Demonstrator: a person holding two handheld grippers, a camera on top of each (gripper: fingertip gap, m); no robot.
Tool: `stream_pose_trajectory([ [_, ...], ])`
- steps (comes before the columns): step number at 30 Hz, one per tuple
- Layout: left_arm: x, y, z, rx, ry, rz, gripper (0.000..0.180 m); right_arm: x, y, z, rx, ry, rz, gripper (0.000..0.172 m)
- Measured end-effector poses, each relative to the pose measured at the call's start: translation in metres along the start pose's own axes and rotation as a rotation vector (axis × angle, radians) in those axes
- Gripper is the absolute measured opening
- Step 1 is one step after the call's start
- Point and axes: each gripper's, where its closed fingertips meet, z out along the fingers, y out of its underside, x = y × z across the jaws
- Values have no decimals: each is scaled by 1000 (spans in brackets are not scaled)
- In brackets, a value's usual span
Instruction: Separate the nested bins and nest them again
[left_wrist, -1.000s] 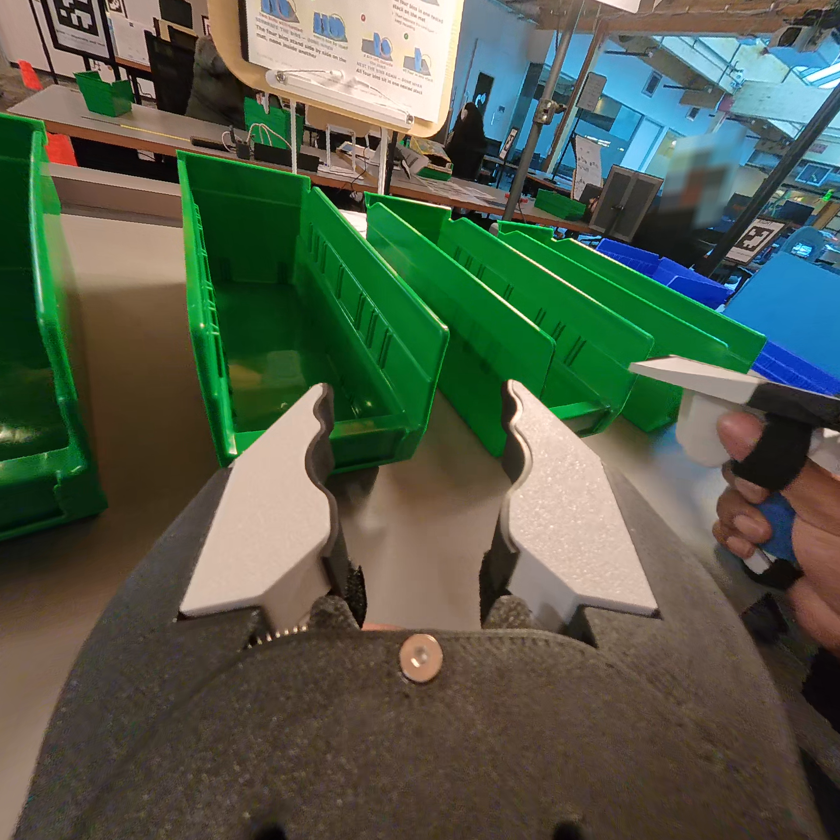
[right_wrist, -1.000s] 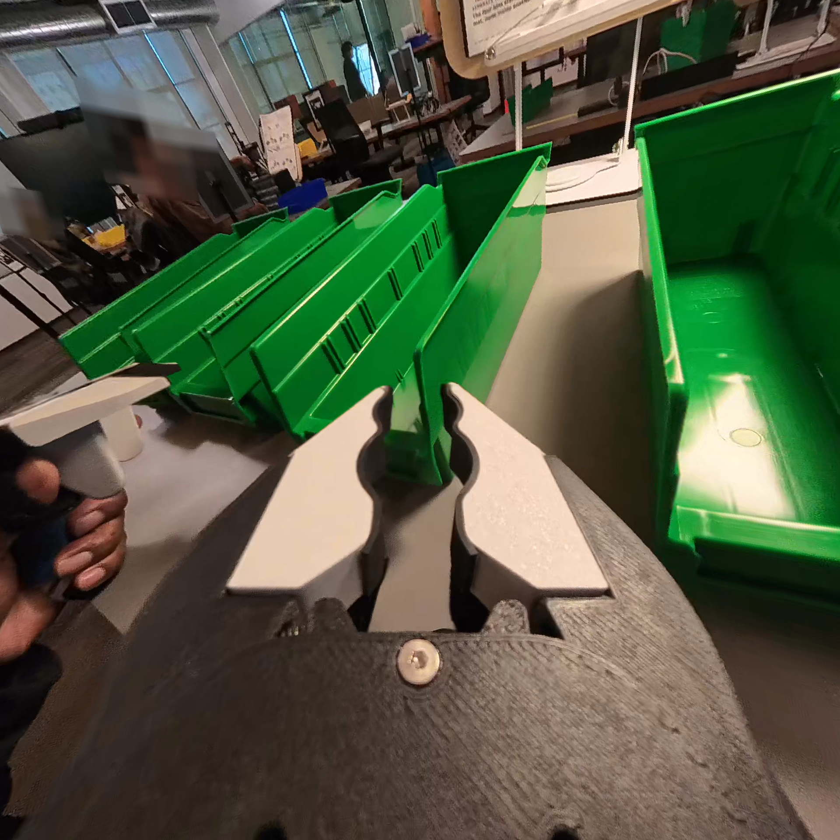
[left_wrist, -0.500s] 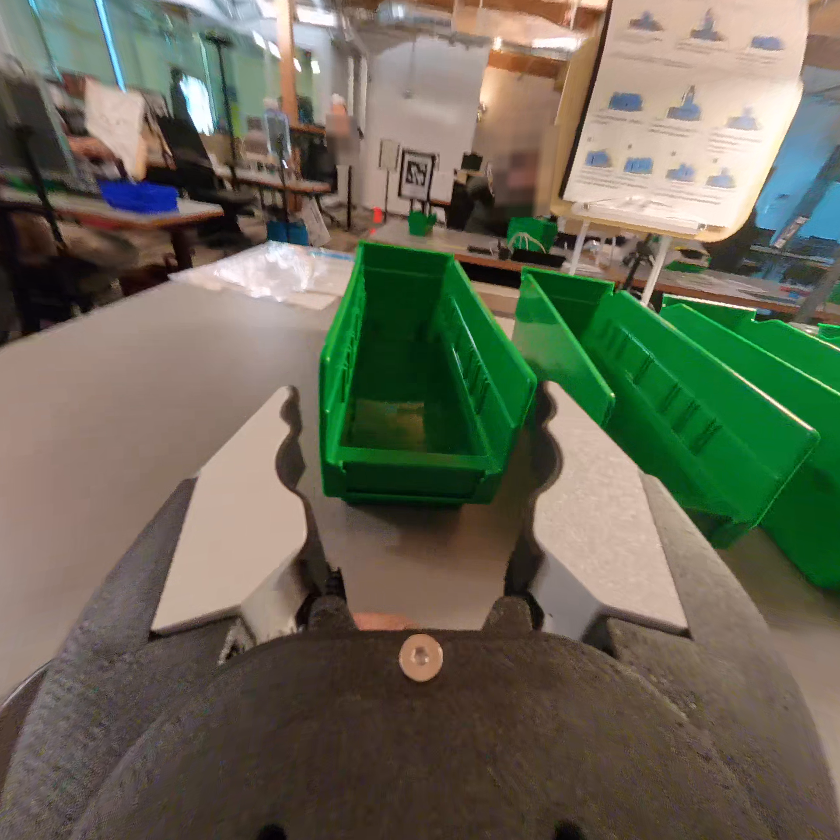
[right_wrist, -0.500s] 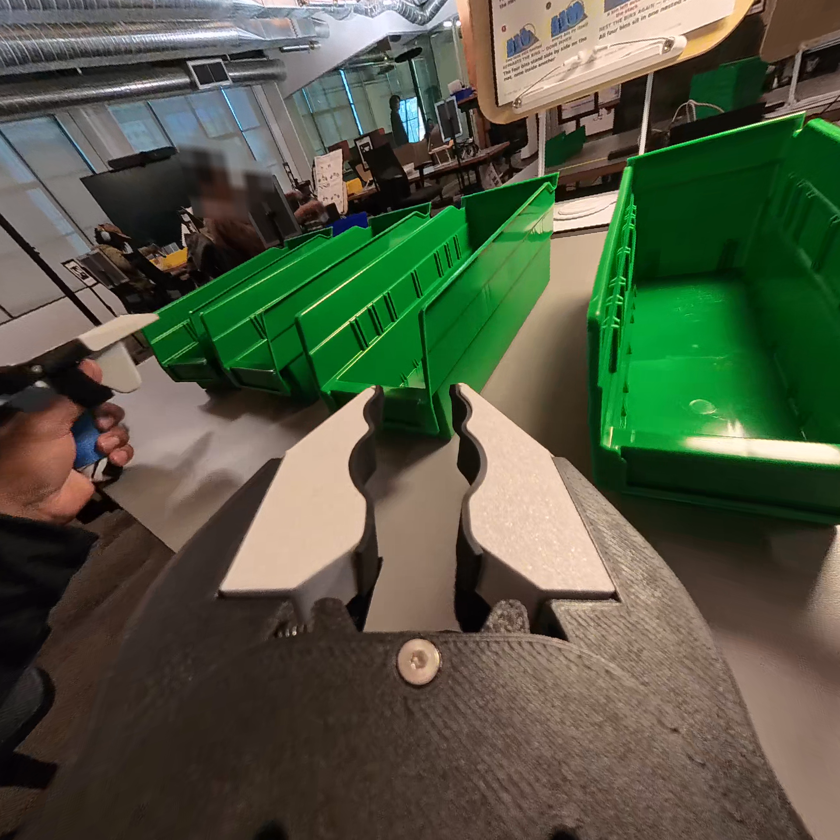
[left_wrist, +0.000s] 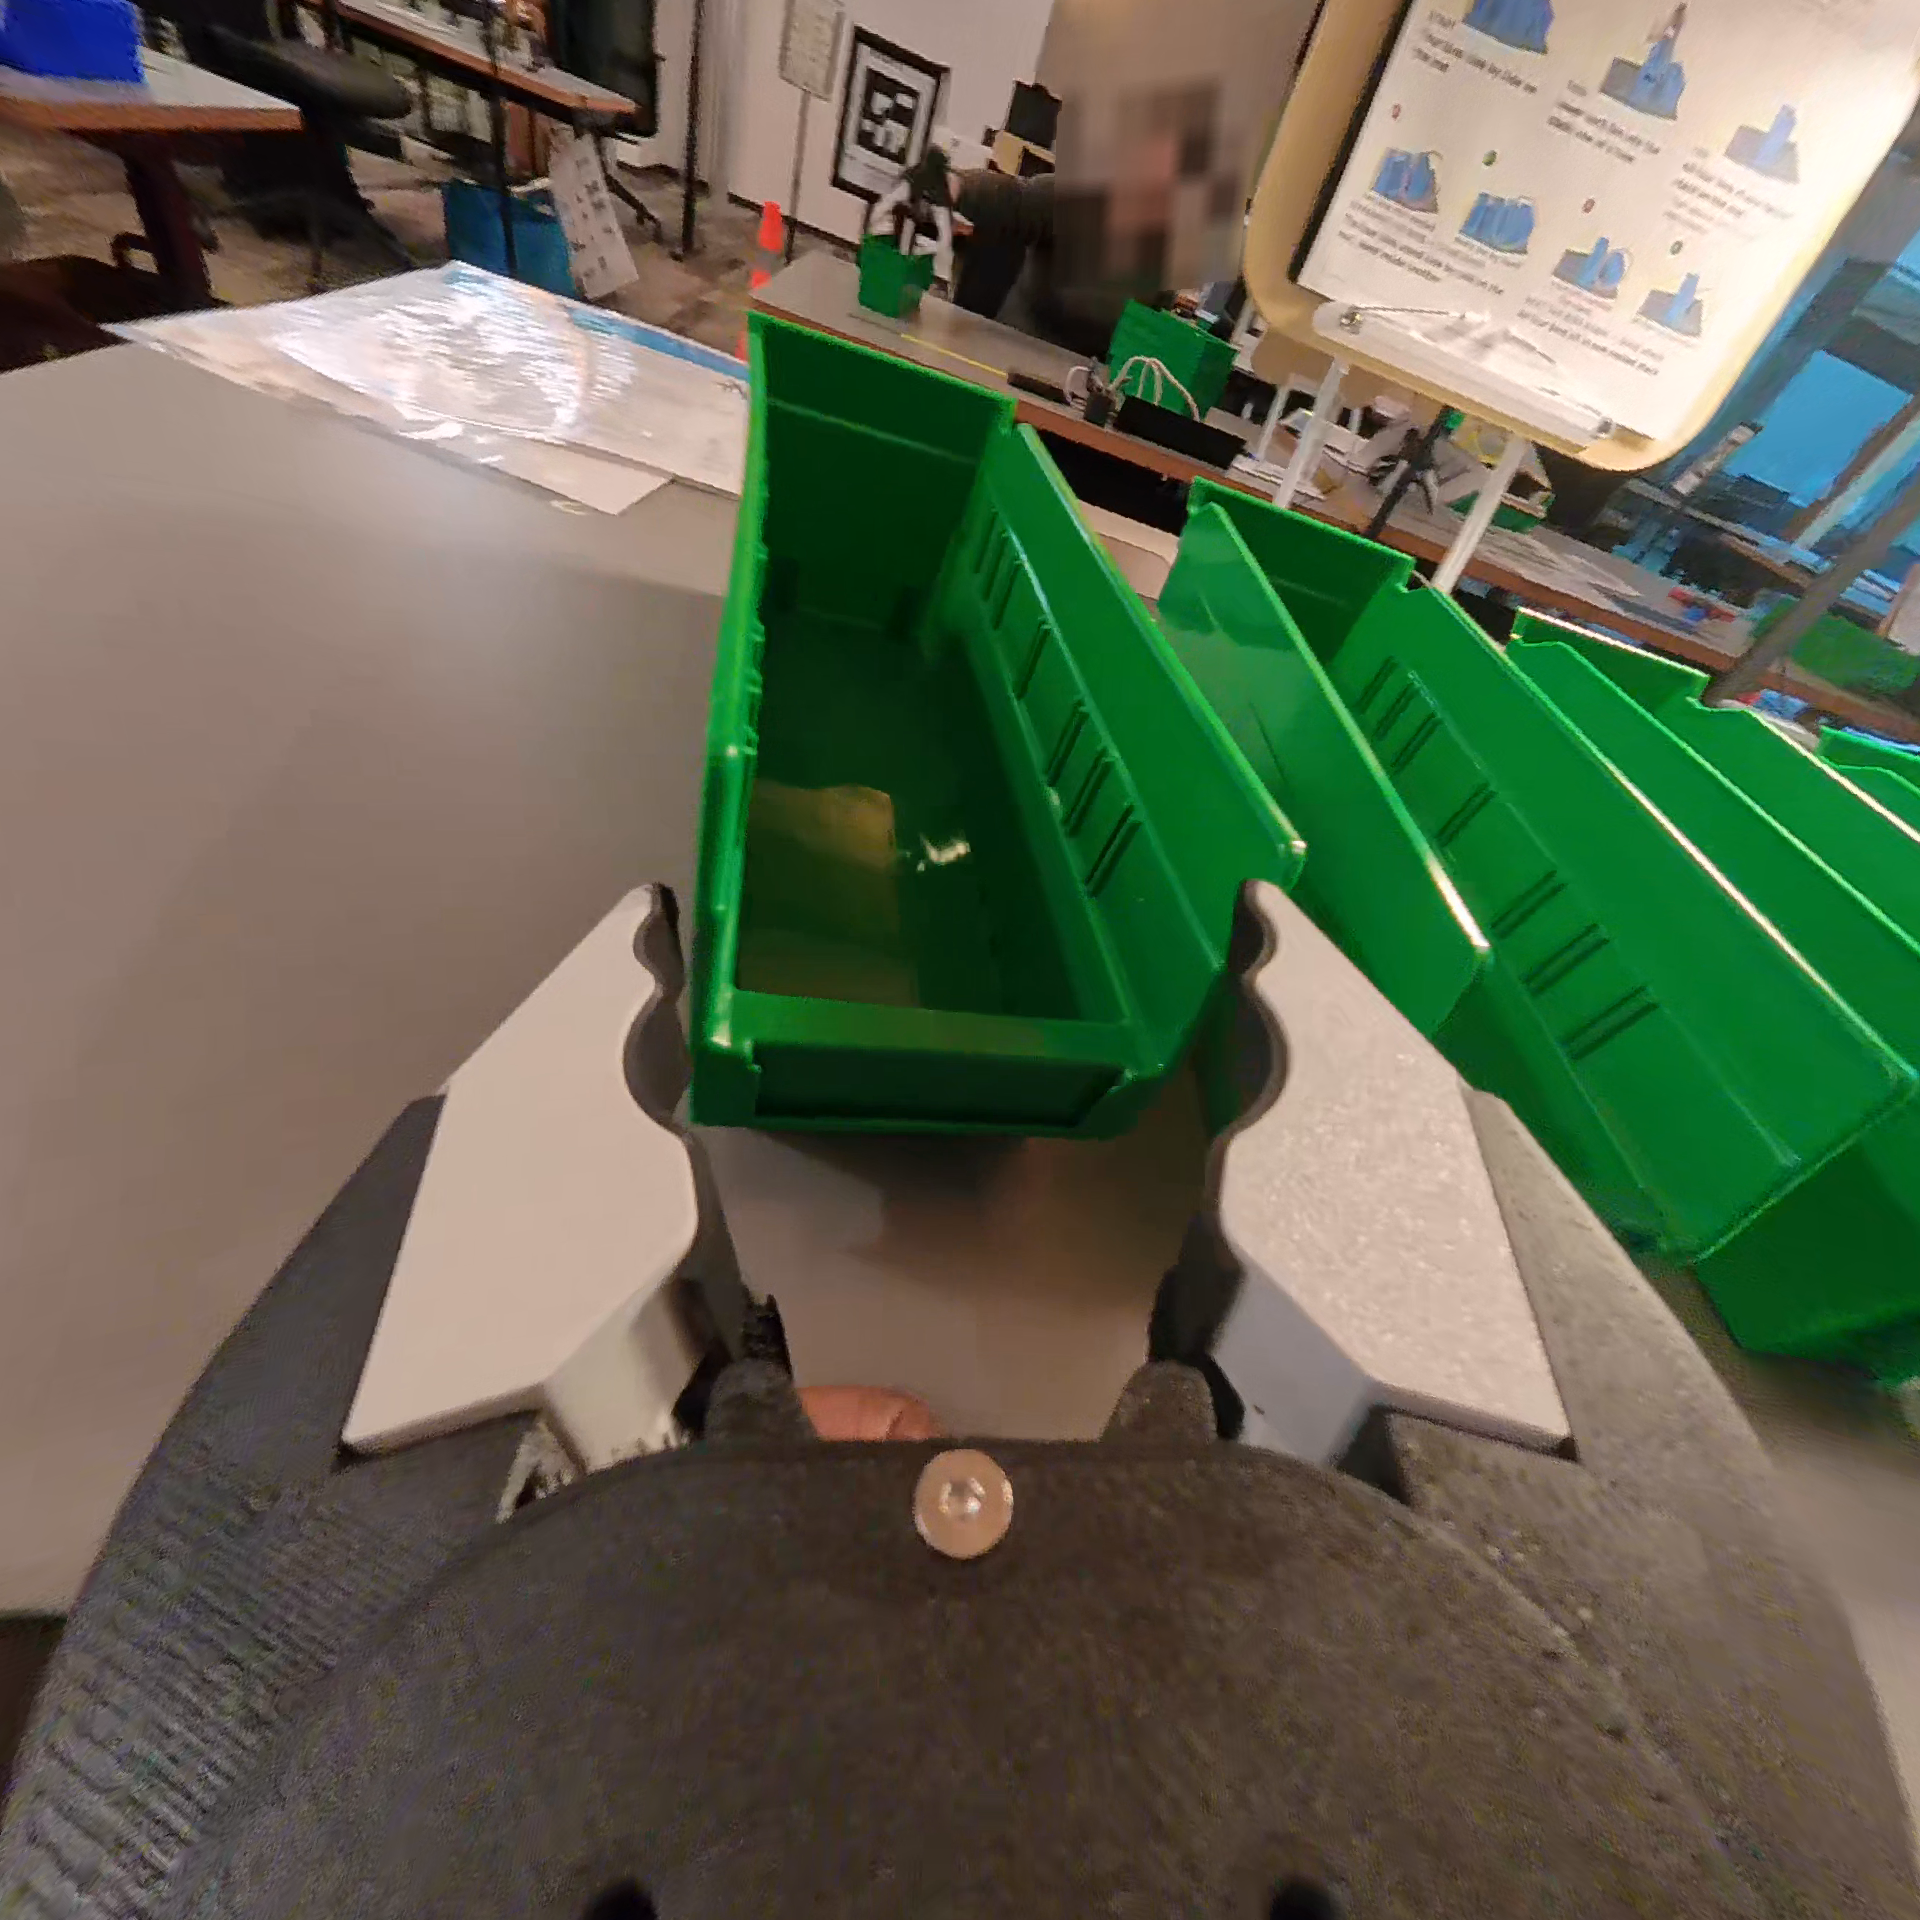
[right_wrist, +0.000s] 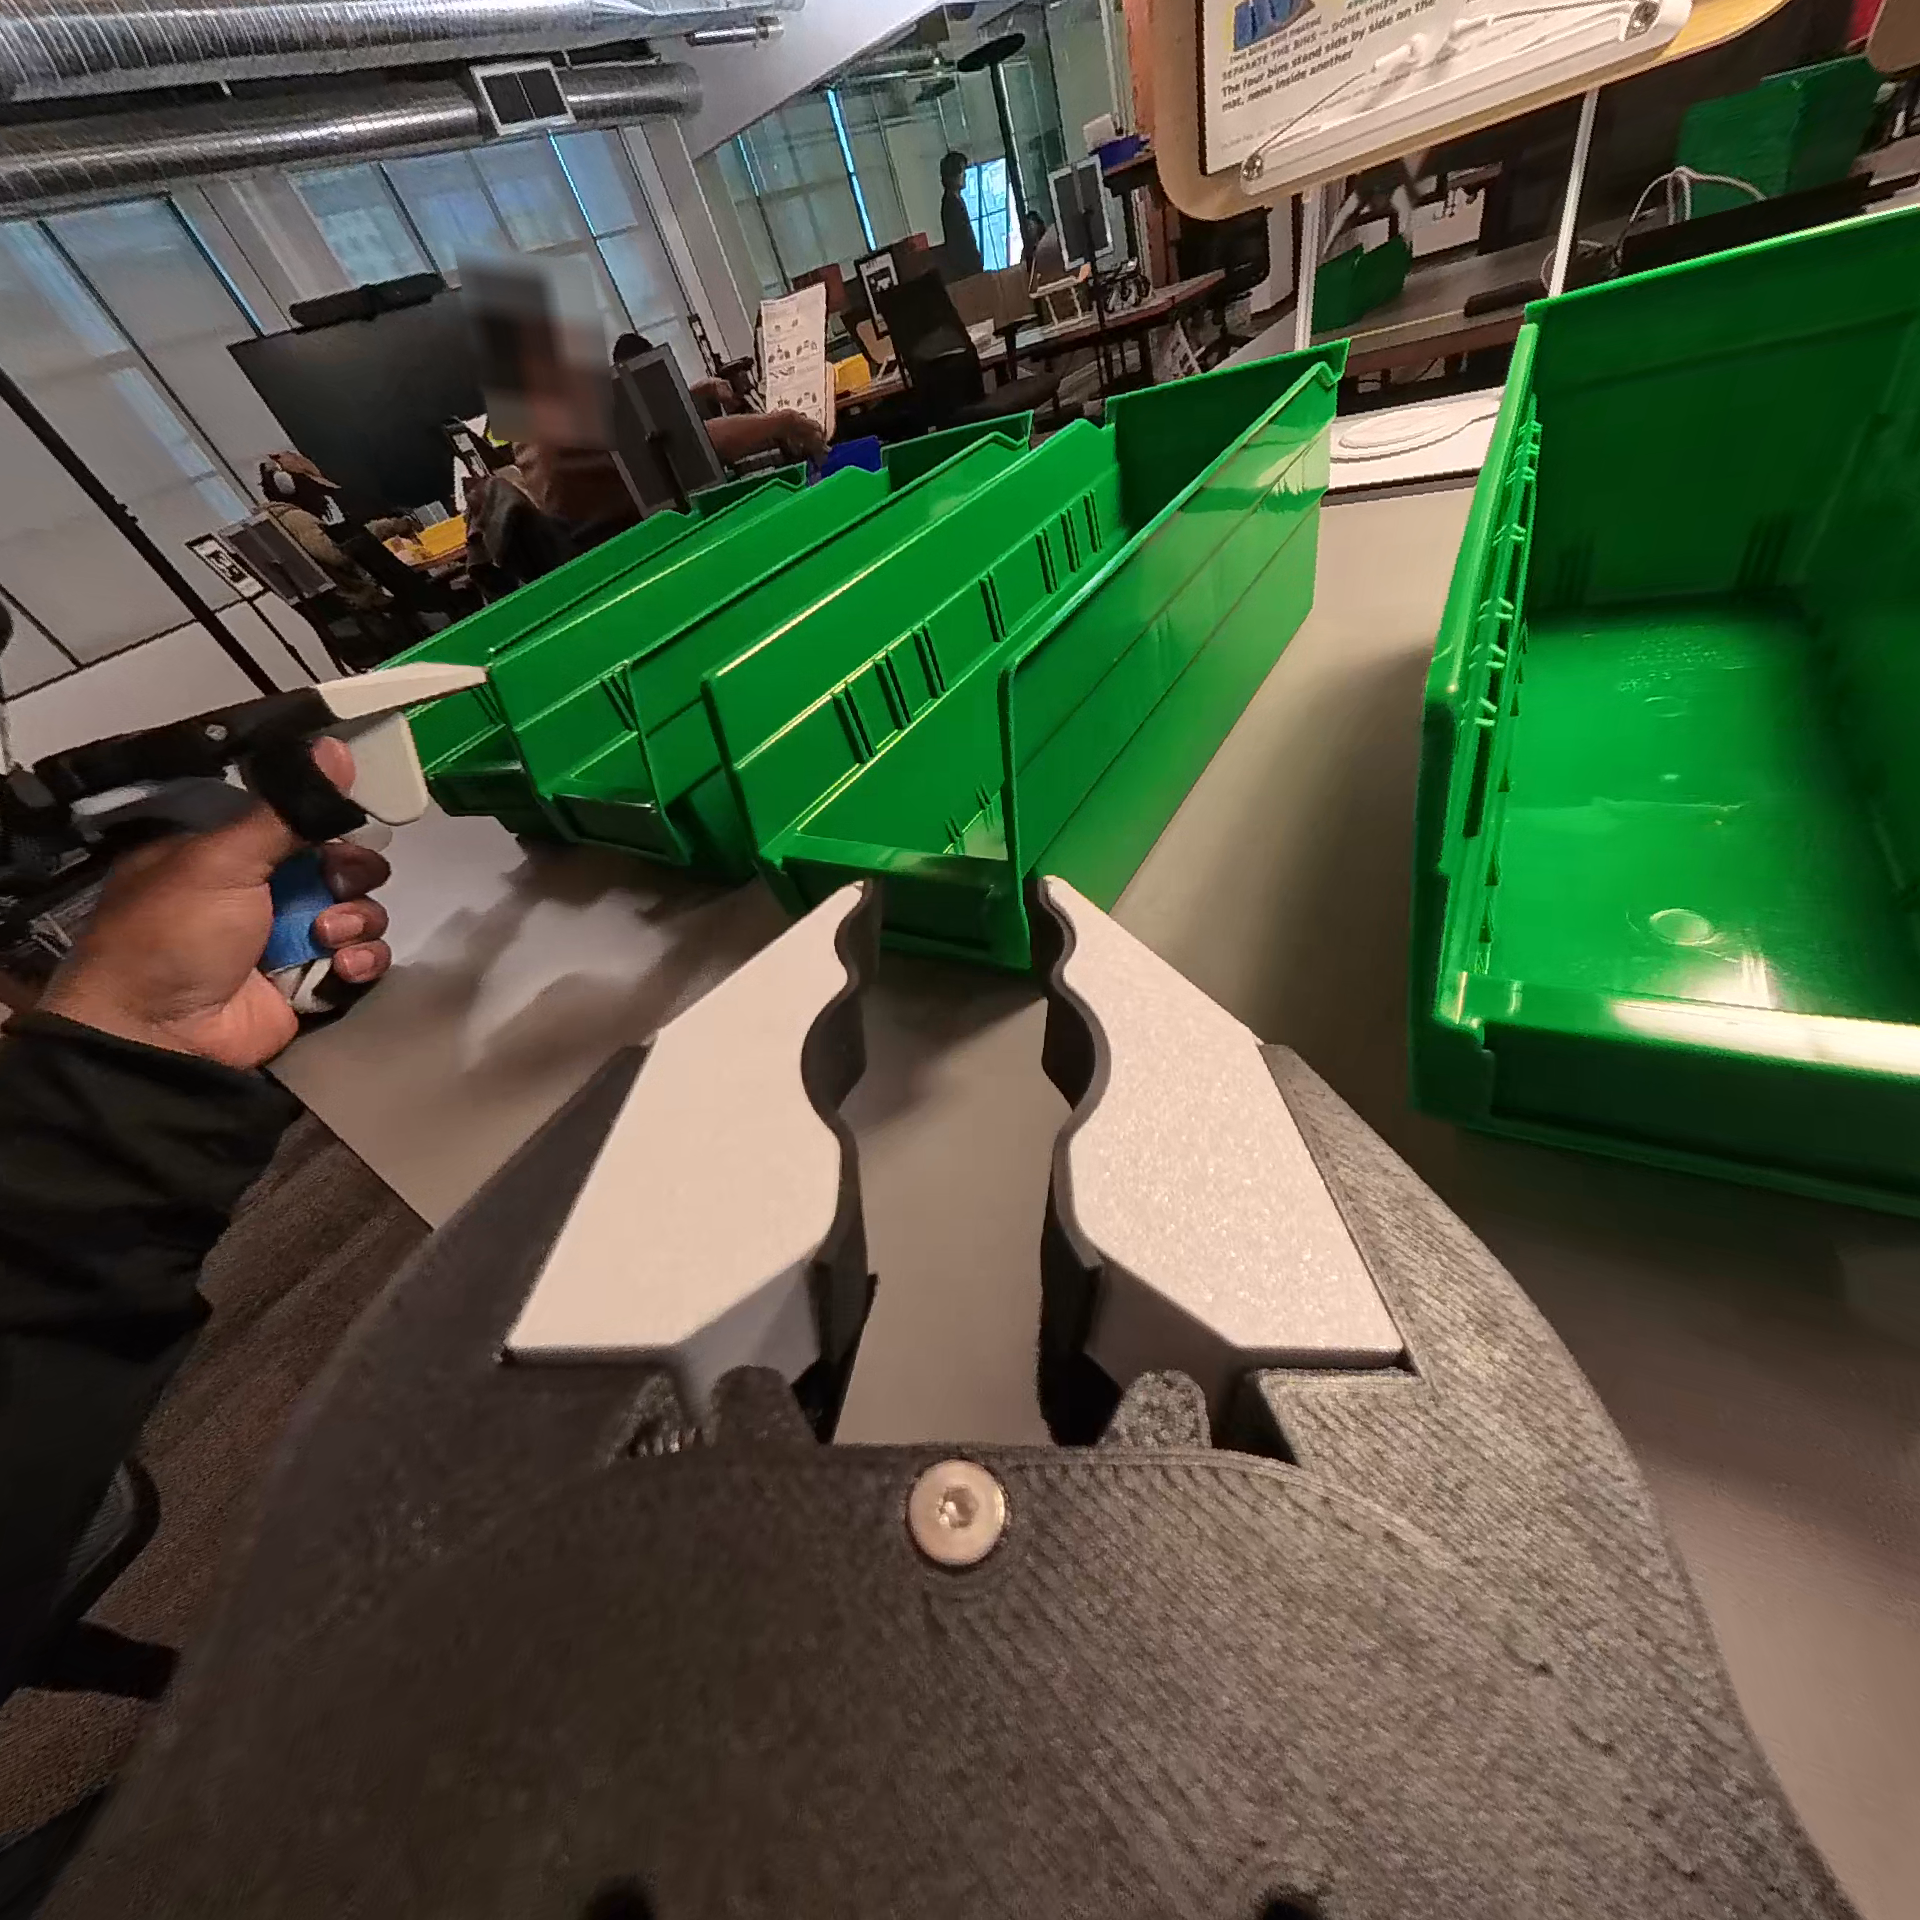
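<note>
The grey surface (left_wrist: 312, 727) carries everything, and it is wide and flat. On it the green bins are already separated and stand side by side, not nested. The biggest part of the group is the row of long bins (right_wrist: 831, 665) on my right side, lying close one beside another. A wider bin (right_wrist: 1683, 748) stands apart from that row, with bare surface between them. In the left wrist view one narrow bin (left_wrist: 914, 831) stands alone in front of me, open side up, with a yellowish patch on its floor.

I judge the bins are light, hollow plastic, stiff at the rim and corners but able to flex in the middle of a long wall. The plastic is glossy, so it can slip. A good place to take hold is the thick front lip or a side wall close to the front corner.

My left jaws (left_wrist: 961, 935) are wide open, and the front end of the narrow bin sits between them; I cannot tell if the fingers (left_wrist: 582, 1039) press on it. My right jaws (right_wrist: 951, 925) are partly open and hold nothing; the front corner of the nearest long bin (right_wrist: 1039, 748) is just ahead of them
</note>
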Motion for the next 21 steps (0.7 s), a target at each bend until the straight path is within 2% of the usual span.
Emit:
stream_pose_trajectory([
  [3, -8, -1, -3, 1, -50, 22, 100, 0, 0, 0, -2, -2, 3, 28],
  [5, -1, -4, -5, 20, -18, 45, 101, 0, 0, 0, 0, -4, 3, 28],
  [10, 25, -31, -23, 174, -7, 141, 110, -1, 0, 0, 3, -11, 8, 28],
  [13, 27, -19, -10, 95, -56, 198, 125, -1, 0, -1, 4, -25, 14, 28],
  [17, 16, 5, 4, -12, -106, 180, 128, -2, -1, -3, 13, -48, 28, 28],
  [21, 13, -11, 0, 53, -139, 201, 131, -3, -1, -3, 13, -53, 28, 27],
])
